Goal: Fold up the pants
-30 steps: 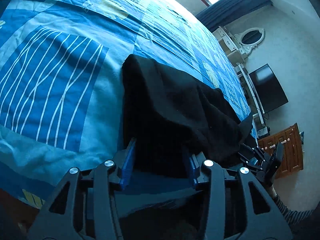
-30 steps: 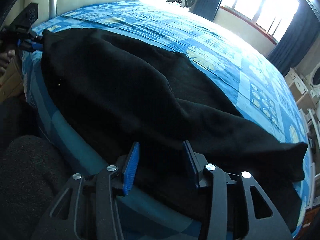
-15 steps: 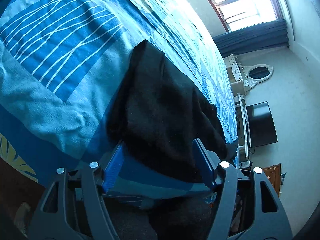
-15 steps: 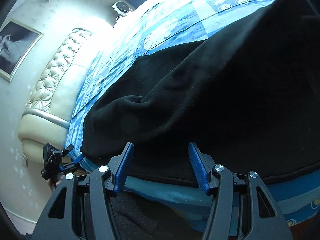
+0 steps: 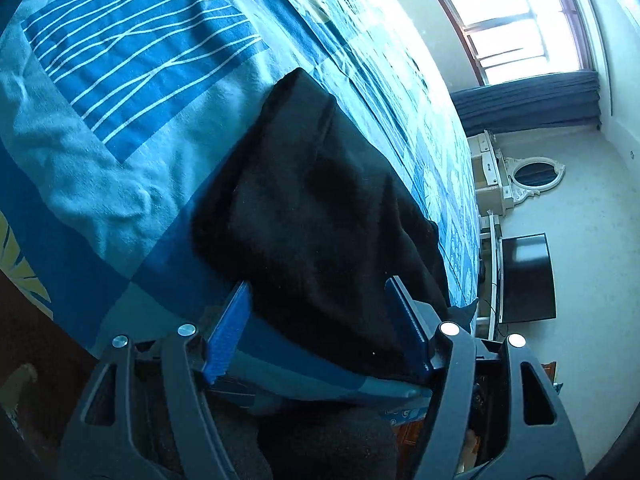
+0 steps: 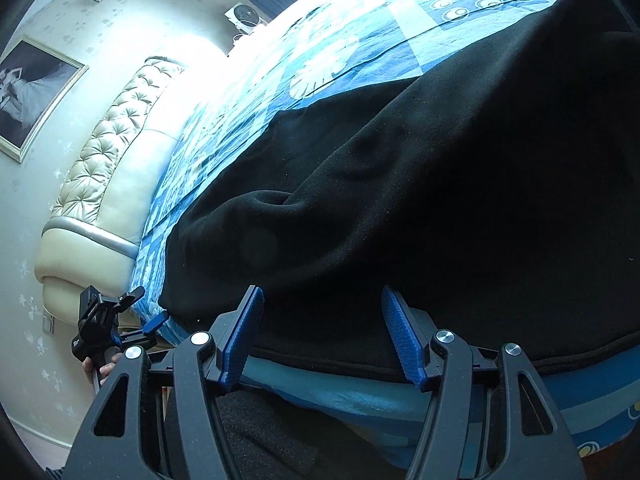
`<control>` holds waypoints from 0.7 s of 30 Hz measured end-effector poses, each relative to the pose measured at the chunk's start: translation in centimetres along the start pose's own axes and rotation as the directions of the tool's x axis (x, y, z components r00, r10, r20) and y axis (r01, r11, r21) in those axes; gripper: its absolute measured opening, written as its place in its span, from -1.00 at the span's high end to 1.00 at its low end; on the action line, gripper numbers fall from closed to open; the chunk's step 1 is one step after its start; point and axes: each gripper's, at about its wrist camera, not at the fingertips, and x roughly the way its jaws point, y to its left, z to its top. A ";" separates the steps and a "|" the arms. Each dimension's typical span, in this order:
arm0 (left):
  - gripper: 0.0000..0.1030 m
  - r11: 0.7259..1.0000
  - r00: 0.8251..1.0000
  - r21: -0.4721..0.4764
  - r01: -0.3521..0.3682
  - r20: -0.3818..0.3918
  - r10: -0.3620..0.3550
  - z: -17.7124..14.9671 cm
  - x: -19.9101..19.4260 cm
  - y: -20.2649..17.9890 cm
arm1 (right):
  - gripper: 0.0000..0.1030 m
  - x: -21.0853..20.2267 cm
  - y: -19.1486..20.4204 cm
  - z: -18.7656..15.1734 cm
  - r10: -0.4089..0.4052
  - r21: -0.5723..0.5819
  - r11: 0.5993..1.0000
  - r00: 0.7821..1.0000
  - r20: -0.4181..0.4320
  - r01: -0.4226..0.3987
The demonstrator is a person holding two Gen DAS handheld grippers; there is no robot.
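Note:
Black pants [image 5: 320,208] lie folded lengthwise along the near edge of a bed with a blue patterned cover [image 5: 132,92]. My left gripper [image 5: 320,300] is open, its blue fingers either side of the pants' near edge at one end, holding nothing. My right gripper [image 6: 322,304] is open at the pants [image 6: 420,200] near edge further along, also empty. The left gripper also shows in the right wrist view [image 6: 116,320] at the far end of the pants.
A cream tufted headboard [image 6: 108,168] stands at the bed's end. A television [image 5: 526,276], a white dresser with an oval mirror [image 5: 536,172] and a curtained window [image 5: 520,28] line the far side. The person's dark-clothed legs are under both grippers.
Both grippers drew back and tilted from the pants' edge. The left gripper's jaws opened wider. The pants stayed flat on the bed.

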 end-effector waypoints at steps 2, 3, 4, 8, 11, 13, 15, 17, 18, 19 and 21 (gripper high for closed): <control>-0.30 1.000 1.000 -0.024 0.002 0.010 -0.002 0.3 0.4 0.1 | -0.20 -0.1 -0.1 0.0 0.003 0.003 1.000 1.000 0.002 -0.003; -0.30 0.999 1.000 -0.032 0.005 0.024 -0.004 0.4 0.5 0.2 | -0.20 -0.1 -0.1 0.0 0.005 0.006 1.000 1.000 0.003 -0.005; -0.30 0.999 0.999 -0.032 0.001 0.037 0.000 0.6 0.4 0.1 | -0.20 -0.1 -0.1 0.0 0.006 0.010 1.000 1.000 0.005 -0.006; -0.03 0.999 0.997 -0.006 -0.046 0.054 0.047 0.9 0.7 -0.5 | -0.20 -0.4 -0.5 0.2 0.029 0.055 0.998 0.999 0.019 -0.030; 0.50 0.989 0.988 0.020 -0.147 0.046 0.146 1.0 1.7 -0.2 | -0.20 -0.5 -1.3 0.5 0.051 0.128 0.990 0.998 0.041 -0.056; 0.66 0.987 0.986 0.015 -0.162 0.045 0.161 1.2 1.8 0.3 | -0.20 -0.6 -2.0 0.6 0.070 0.199 0.977 0.995 0.068 -0.082; 0.70 0.988 0.988 0.007 -0.152 0.041 0.151 1.5 1.7 0.5 | -0.08 -0.5 -2.7 0.8 0.076 0.261 0.961 0.993 0.086 -0.096; 0.70 0.989 0.988 0.004 -0.151 0.036 0.151 1.6 1.6 0.7 | 0.63 0.1 -3.4 1.2 0.064 0.312 0.946 0.995 0.081 -0.086; 0.70 0.988 0.987 0.005 -0.154 0.037 0.154 1.6 1.5 0.7 | 0.84 0.4 -3.7 1.2 0.060 0.330 0.941 0.996 0.069 -0.079; 0.71 0.987 0.987 0.010 -0.159 0.038 0.159 1.5 1.5 0.6 | 0.86 0.5 -3.9 1.1 0.064 0.351 0.933 0.995 0.070 -0.085; 0.72 0.985 0.984 0.025 -0.173 0.045 0.172 1.4 1.1 0.4 | 0.86 -0.3 -3.3 0.5 0.068 0.353 0.931 0.994 0.085 -0.093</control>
